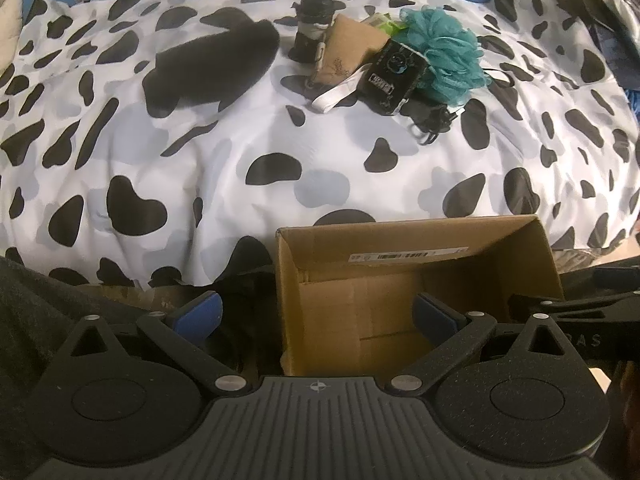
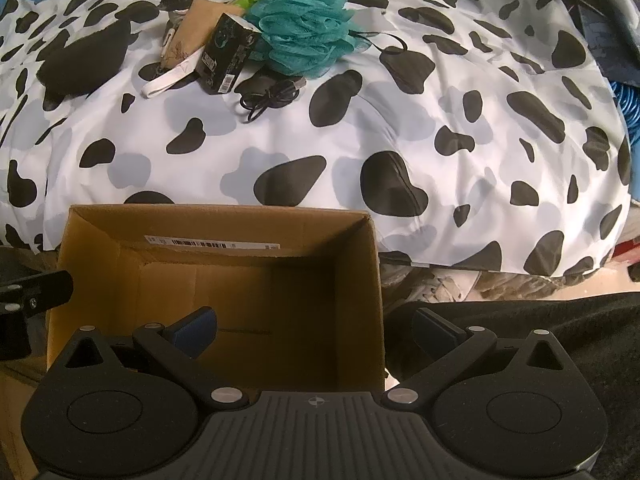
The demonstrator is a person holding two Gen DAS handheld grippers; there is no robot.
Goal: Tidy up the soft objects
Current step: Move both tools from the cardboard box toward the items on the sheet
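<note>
cow-print duvet, with items placed relative to the open cardboard box at its near edge. beyond the box, left to right: black fuzzy cloth, dark figurine, tan pouch with a white strap, black carton whose print is unreadable, teal bath pouf, black cable. a barcode label on the box's far wall is illegible. left gripper and right gripper hover spread wide, holding nothing. only the right view shows the pouf's black loop.
</note>
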